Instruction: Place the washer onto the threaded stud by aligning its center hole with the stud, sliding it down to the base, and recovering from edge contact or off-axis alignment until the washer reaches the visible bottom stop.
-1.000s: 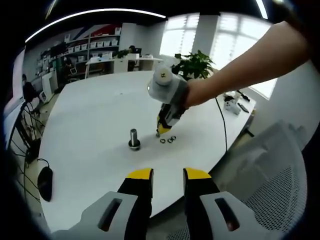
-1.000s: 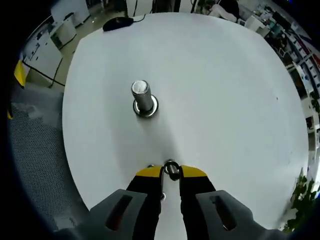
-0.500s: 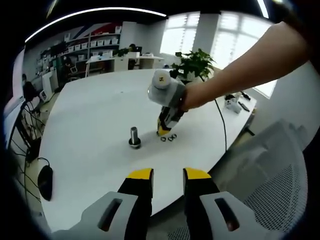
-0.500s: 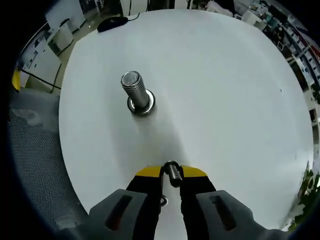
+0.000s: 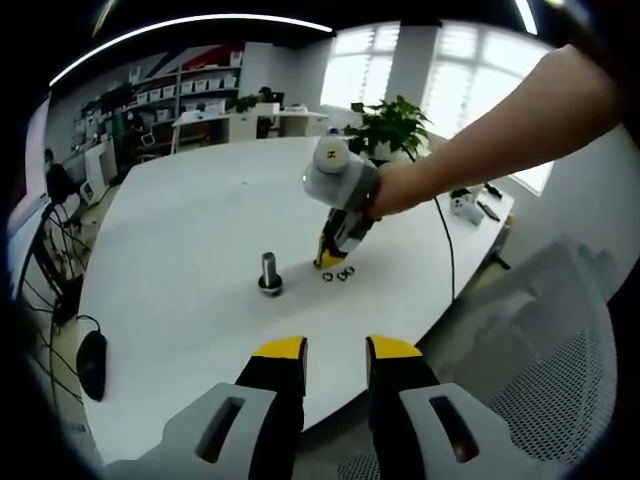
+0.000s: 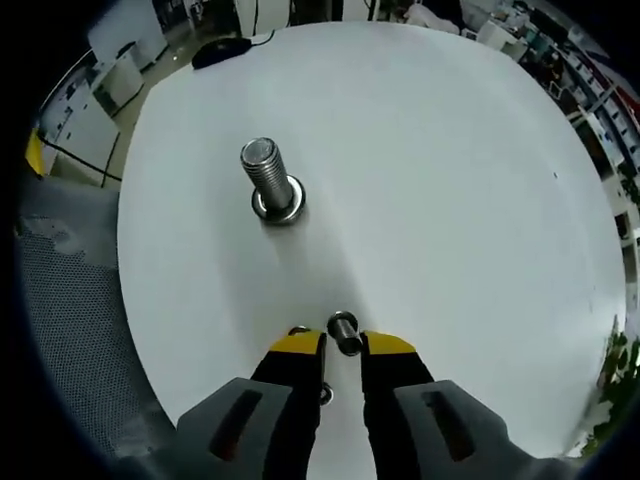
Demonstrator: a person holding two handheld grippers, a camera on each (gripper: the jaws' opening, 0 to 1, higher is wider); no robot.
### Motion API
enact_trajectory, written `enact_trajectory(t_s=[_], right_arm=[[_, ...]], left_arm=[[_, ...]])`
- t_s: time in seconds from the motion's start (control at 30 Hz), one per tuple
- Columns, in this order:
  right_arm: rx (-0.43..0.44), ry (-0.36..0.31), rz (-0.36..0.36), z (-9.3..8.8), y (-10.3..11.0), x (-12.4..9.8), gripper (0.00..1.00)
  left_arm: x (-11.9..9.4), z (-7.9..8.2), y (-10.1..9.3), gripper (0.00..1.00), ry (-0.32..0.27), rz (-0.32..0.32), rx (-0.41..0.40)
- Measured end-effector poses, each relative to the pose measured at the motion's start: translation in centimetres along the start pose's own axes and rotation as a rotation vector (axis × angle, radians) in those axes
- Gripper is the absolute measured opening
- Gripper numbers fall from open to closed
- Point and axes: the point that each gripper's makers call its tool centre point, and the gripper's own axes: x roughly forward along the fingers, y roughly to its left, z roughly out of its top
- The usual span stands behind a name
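The round white table [image 5: 180,230] takes up most of both views, with an office behind it in the left gripper view: shelves, a potted plant [image 5: 385,125], a mesh chair [image 5: 540,350] at the near edge and a computer mouse [image 5: 90,365] on its cable. Standing upright near the middle of the table is the threaded stud [image 6: 268,178], its wide flat base ring on the tabletop and its threads bare from base to top, so nothing has been slid onto it yet. The right gripper [image 6: 343,340] hangs over the table well short of the stud and a little to one side of it, and its yellow-tipped jaws are closed on a small metal piece that I take to be the washer [image 6: 344,331], seen nearly edge-on between the tips; the view is too small to make out its centre hole. From the left gripper view the same gripper, held by a person's hand [image 5: 395,190], points down at the table beside a few spare washers [image 5: 340,274] lying loose just next to its tips. The left gripper [image 5: 335,350] stays back off the table edge with its jaws apart and nothing between them. By my judgement the pickup is done and everything else remains: carrying the washer over the stud's top, centring the hole, and sliding it down to the base ring
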Motion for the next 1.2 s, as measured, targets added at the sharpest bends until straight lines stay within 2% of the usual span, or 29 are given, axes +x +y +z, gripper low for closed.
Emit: enact_trajectory(t_s=[0.23, 0.4, 0.63, 1.2], right_arm=[[0.011, -0.007, -0.014, -1.1, 0.1, -1.0, 0.16], [0.006, 0.021, -0.011, -2.7, 0.4, -1.3, 0.16], [0.014, 0.037, 0.010, -3.8, 0.6, -1.0, 0.17], [-0.015, 0.069, 0.030, -4.5, 1.6, -0.1, 0.18]], left_arm=[[0.0, 0.2, 0.0, 0.21, -0.010, 0.001, 0.001], [-0.1, 0.3, 0.0, 0.21, -0.014, 0.001, -0.004], [-0.1, 0.4, 0.1, 0.21, -0.020, 0.003, -0.002], [0.0, 0.4, 0.2, 0.21, -0.016, 0.006, -0.002]])
